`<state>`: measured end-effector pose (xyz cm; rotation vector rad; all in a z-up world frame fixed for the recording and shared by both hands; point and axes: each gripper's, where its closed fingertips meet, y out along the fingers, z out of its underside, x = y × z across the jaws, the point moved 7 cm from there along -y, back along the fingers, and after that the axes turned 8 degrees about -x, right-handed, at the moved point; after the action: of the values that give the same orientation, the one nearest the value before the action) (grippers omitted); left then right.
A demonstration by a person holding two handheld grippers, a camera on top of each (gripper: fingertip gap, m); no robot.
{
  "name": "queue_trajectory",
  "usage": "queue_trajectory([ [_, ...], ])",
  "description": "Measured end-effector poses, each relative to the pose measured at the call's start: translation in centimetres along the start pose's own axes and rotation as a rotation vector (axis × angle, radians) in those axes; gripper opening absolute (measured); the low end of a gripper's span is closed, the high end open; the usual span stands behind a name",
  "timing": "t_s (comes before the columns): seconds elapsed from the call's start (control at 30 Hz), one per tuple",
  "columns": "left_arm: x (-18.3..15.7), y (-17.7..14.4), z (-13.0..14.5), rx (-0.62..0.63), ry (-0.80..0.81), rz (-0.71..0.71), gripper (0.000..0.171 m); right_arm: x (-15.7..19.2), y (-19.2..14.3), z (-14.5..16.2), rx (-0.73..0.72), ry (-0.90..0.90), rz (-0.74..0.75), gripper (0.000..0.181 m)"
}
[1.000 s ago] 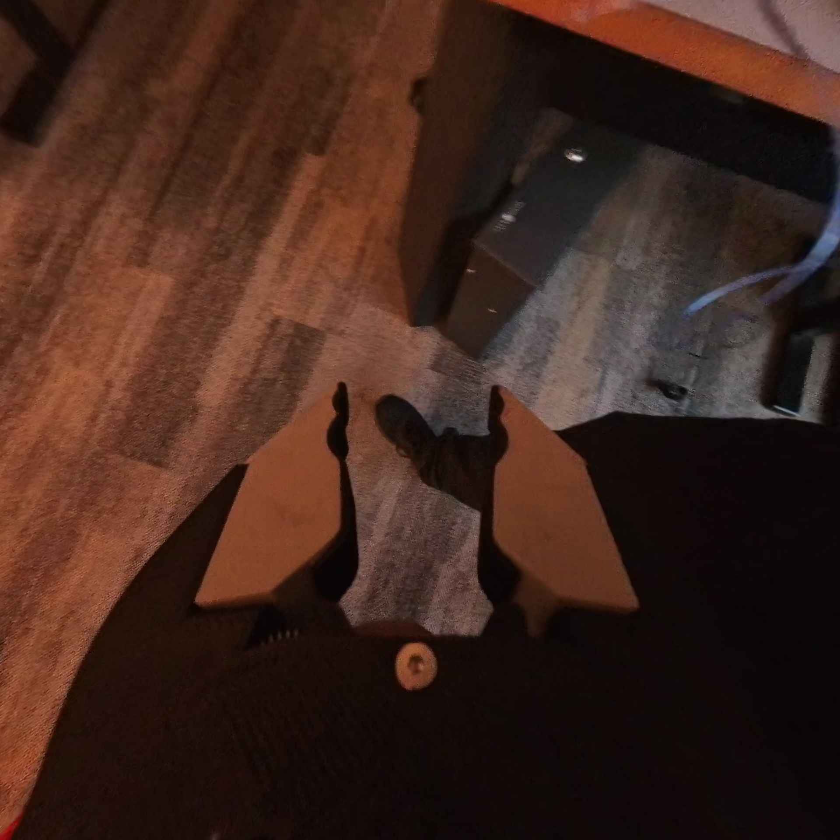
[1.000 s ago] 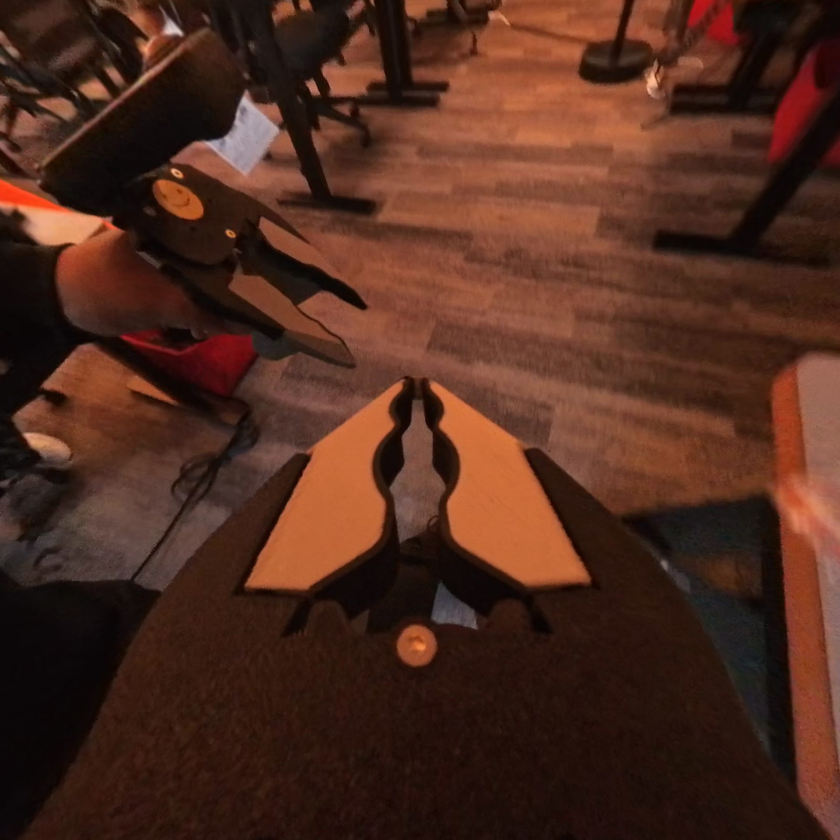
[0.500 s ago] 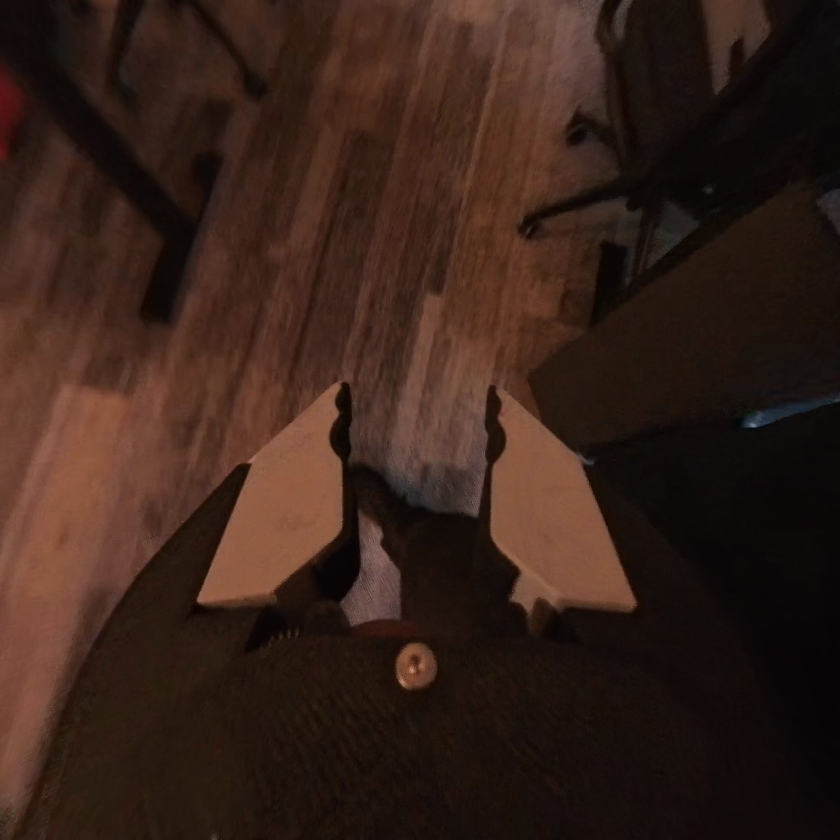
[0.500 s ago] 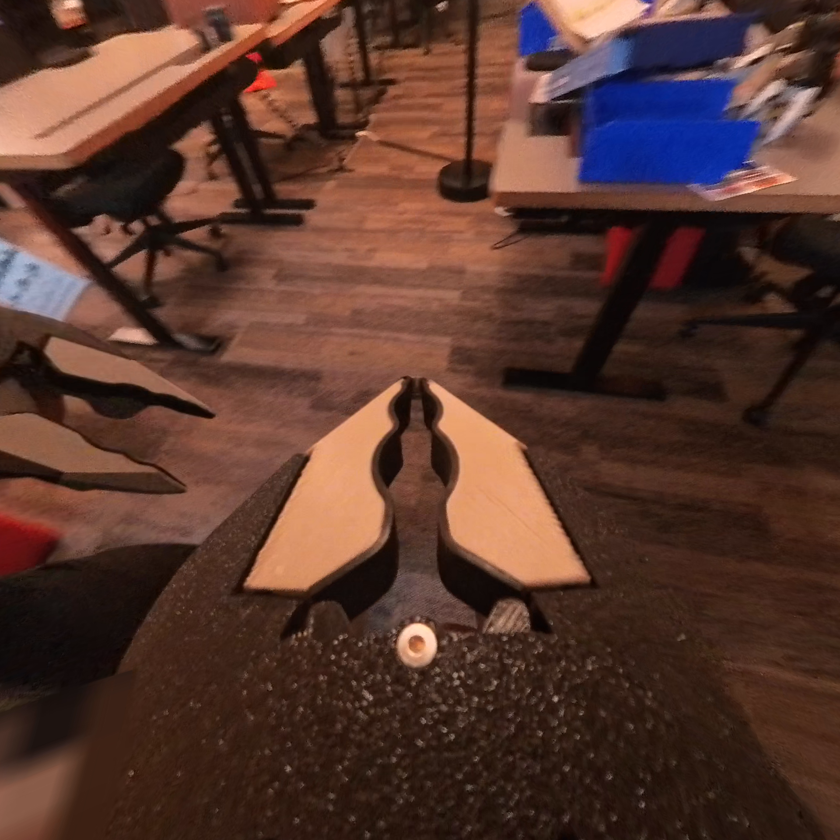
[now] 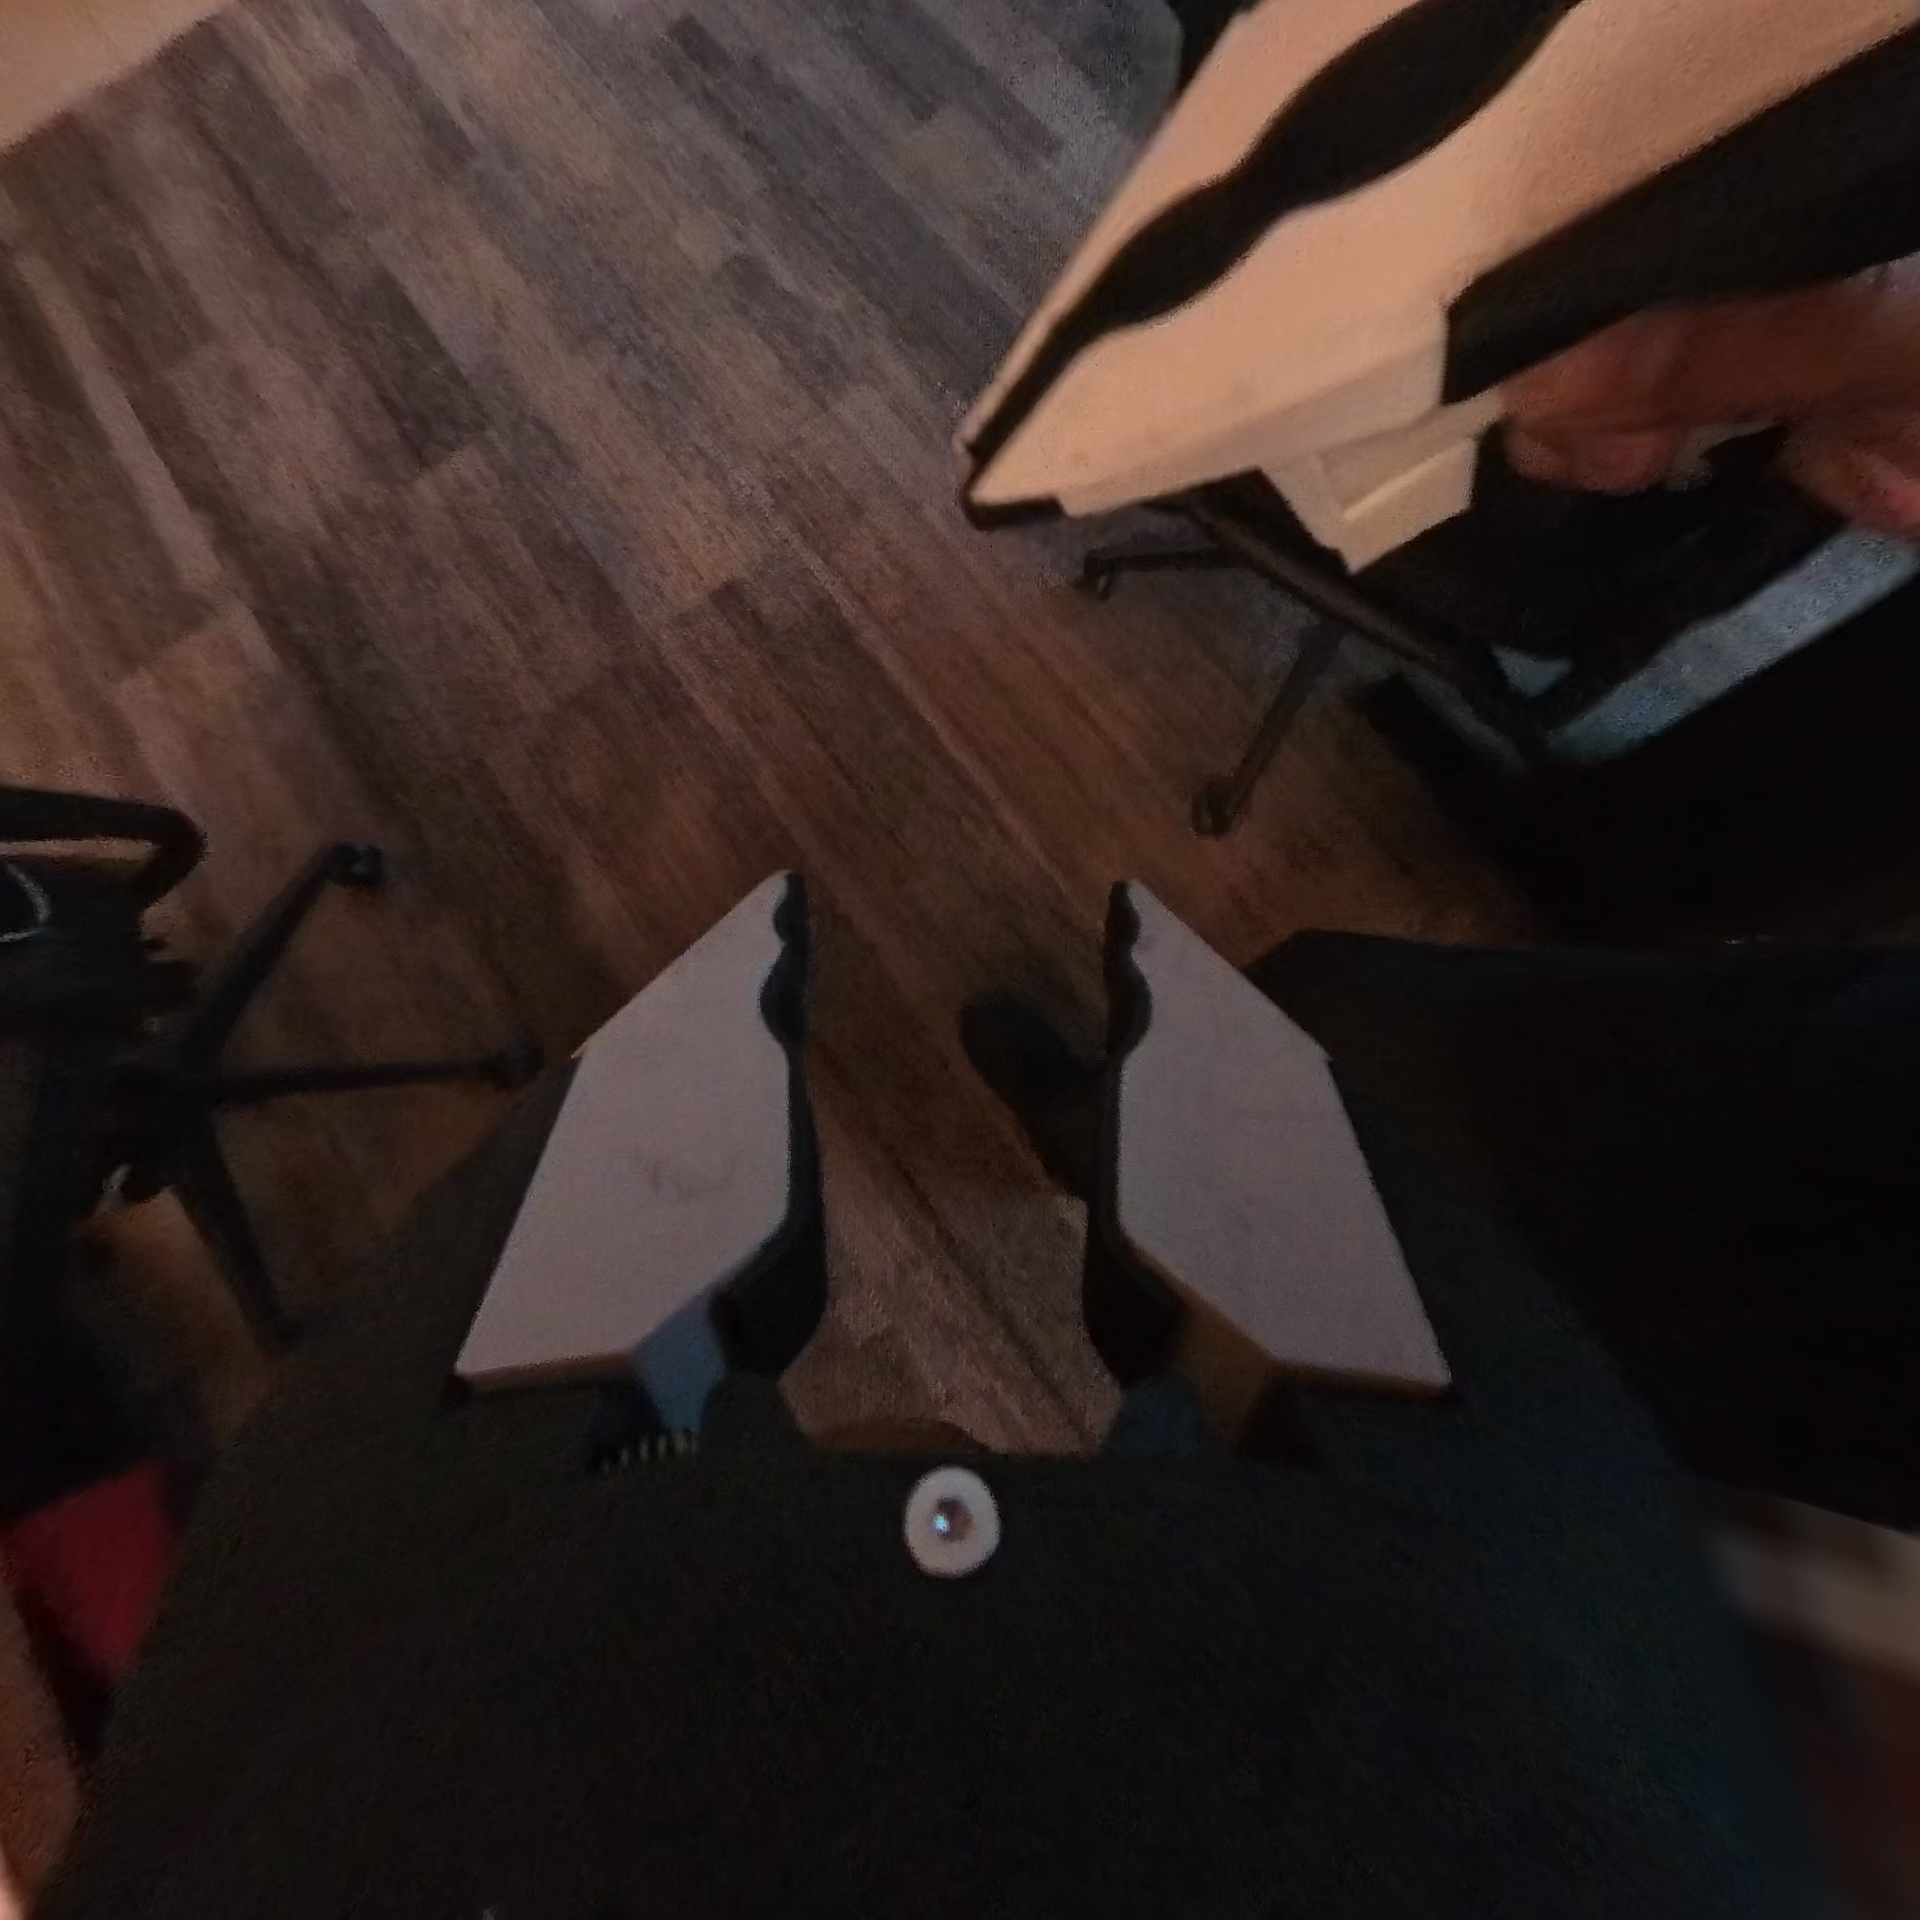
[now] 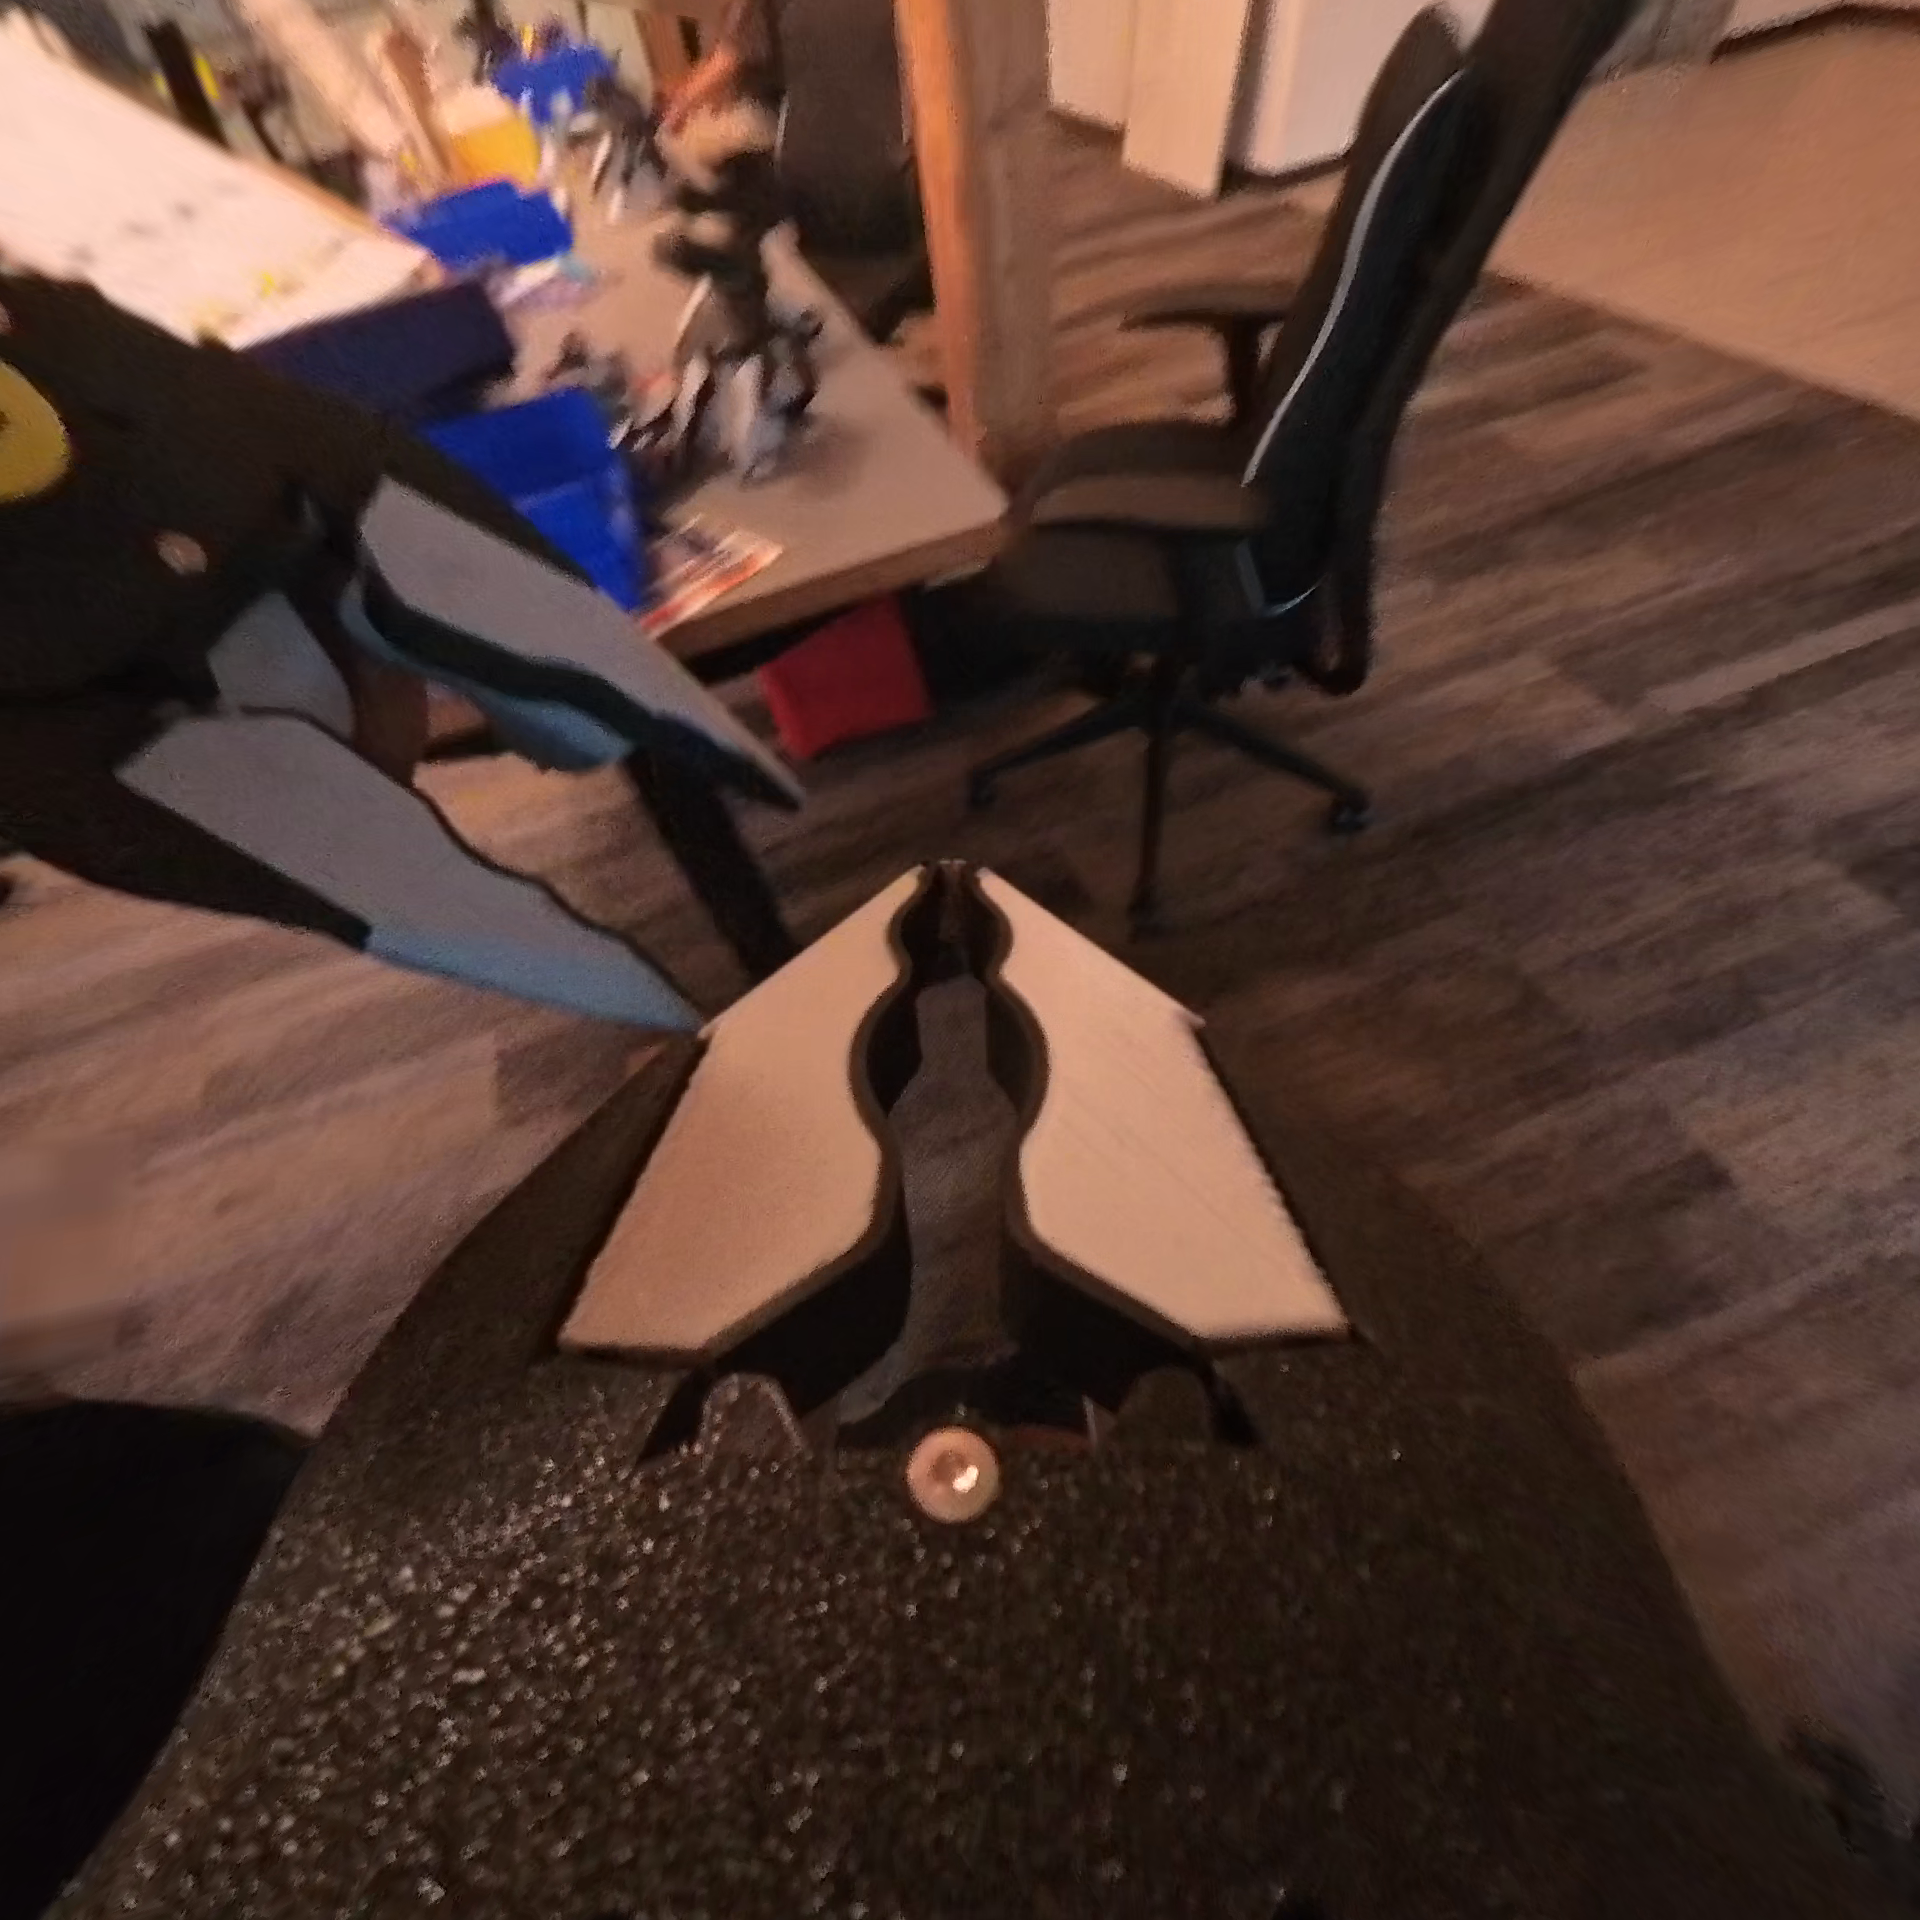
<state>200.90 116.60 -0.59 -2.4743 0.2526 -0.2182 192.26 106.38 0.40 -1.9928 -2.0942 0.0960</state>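
Dim office with wood-patterned floor (image 5: 623, 468), seen blurred in both views. Held the left gripper (image 5: 954, 894) above bare floor with its jaws well apart and nothing between them but a dark rounded shape (image 5: 1013, 1039) lower down, perhaps a shoe toe. Kept that same gap through the last second, though swung off the space under a desk, past a passing chair, and onto open floor beside a black chair base (image 5: 239, 1070). Brought the other claw close in at upper right of that view, gripped by a hand (image 5: 1714, 395).

Carried the right gripper (image 6: 954, 873) with its tips pressed together on nothing, exactly as a second before. Tilted up meanwhile from plain floor toward a black office chair (image 6: 1299, 468), a cluttered desk (image 6: 883, 499), blue bins (image 6: 540, 468) and a red box (image 6: 842, 675) beneath. Neither claw touching anything; both near each other in the air, well above the floor.

Could make out no brand or legible writing: only smeared print on papers at the desk edge.
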Motion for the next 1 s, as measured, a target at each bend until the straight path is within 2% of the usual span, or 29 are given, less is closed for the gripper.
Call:
queue_trajectory([
  [0.1,7.2,7.9,-5.6,-0.010,-0.036,0.090,0.055,-11.1,3.9,-6.0,-0.055,0.023,0.045,0.000],
  [0.17,11.3,13.1,-9.9,0.004,0.012,0.142,0.055,-18.6,4.6,-11.0,-0.049,0.000,0.120,0.000],
  [0.23,15.1,18.3,-14.4,0.054,0.030,0.215,0.058,-26.0,4.1,-16.4,-0.054,-0.024,0.194,0.000],
  [0.3,18.8,24.2,-18.8,0.050,0.067,0.285,0.057,-34.1,2.9,-20.5,-0.044,-0.051,0.297,0.000],
  [0.4,23.9,35.4,-24.7,0.013,0.196,0.389,0.058,-46.9,0.1,-23.0,-0.036,-0.043,0.478,0.000],
  [0.5,26.6,47.7,-31.3,-0.077,0.383,0.541,0.061,-57.3,-4.1,-21.2,-0.030,0.024,0.683,0.000],
  [0.57,26.0,54.8,-36.6,-0.123,0.521,0.652,0.060,-62.0,-7.6,-19.2,-0.027,0.087,0.828,0.001],
  [0.6,25.1,57.8,-39.4,-0.093,0.599,0.689,0.061,-63.8,-9.4,-18.1,-0.033,0.143,0.886,0.001],
  [0.67,22.4,62.3,-45.6,-0.063,0.708,0.772,0.062,-67.0,-13.2,-15.2,-0.012,0.281,1.003,0.001],
  [0.73,18.8,65.6,-51.7,-0.059,0.746,0.904,0.060,-69.9,-17.2,-12.4,-0.026,0.368,1.098,0.001],
  [0.8,15.2,69.8,-56.3,-0.080,0.806,1.009,0.061,-73.6,-21.5,-9.0,-0.047,0.404,1.168,0.001],
  [0.9,9.5,78.0,-60.9,-0.116,0.935,1.047,0.060,-80.1,-28.2,-3.7,-0.092,0.405,1.247,0.001],
  [1.0,3.9,85.4,-64.7,-0.013,0.947,1.055,0.060,-86.0,-35.5,0.1,-0.187,0.503,1.348,0.001],
])
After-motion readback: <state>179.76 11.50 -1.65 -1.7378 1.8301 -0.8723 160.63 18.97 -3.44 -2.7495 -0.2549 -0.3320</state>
